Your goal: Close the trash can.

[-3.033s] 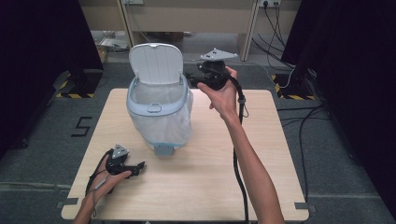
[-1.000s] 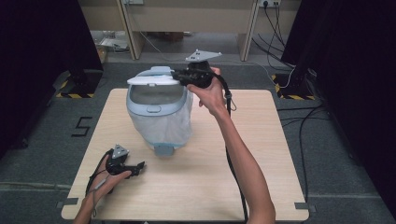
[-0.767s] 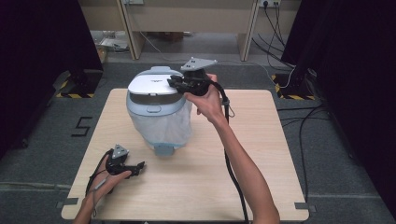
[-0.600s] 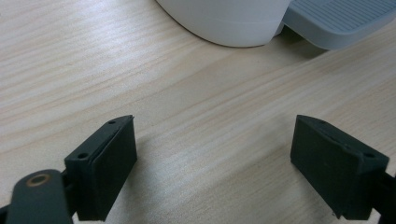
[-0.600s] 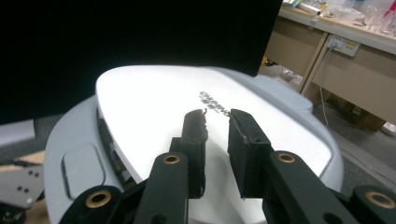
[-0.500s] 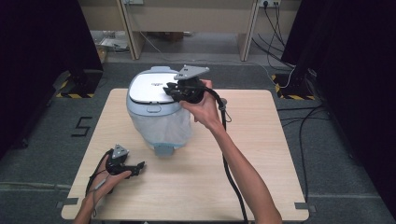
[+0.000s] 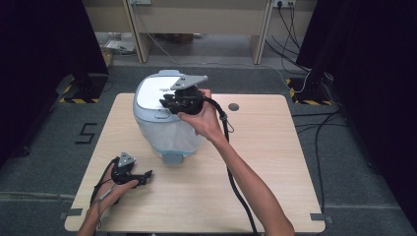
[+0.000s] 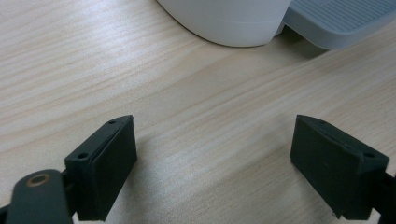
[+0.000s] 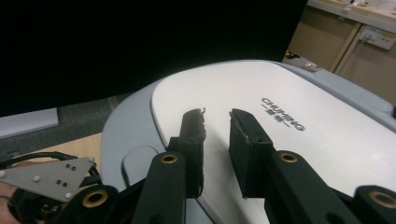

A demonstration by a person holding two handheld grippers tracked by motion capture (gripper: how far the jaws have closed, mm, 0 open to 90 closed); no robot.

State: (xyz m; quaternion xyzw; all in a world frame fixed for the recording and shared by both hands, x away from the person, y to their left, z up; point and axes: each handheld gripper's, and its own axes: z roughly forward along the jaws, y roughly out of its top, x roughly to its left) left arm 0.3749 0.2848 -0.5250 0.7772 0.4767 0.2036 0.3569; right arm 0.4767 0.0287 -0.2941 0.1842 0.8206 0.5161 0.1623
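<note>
A pale blue pedal bin [image 7: 167,130] stands on the wooden table [image 7: 275,162], its white lid [image 7: 155,93] lying closed. My right gripper [image 7: 164,102] is over the lid [image 9: 303,135] and points across it; its jaws [image 9: 217,116] are nearly together with nothing between them. My left gripper [image 7: 145,176] rests low on the table near the front left, apart from the bin. Its jaws [image 8: 215,140] stand wide open over bare wood, facing the bin's base [image 8: 233,23] and grey foot pedal [image 8: 341,23].
A bag lines the bin's body. The right gripper's cable [image 7: 236,182] trails along the forearm to the table's front edge. A small round hole [image 7: 233,106] sits in the table behind the bin. Dark curtains flank the table.
The lid went from upright to closed. My right gripper travelled left and slightly down with it and now sits over the closed lid. The left gripper stayed put.
</note>
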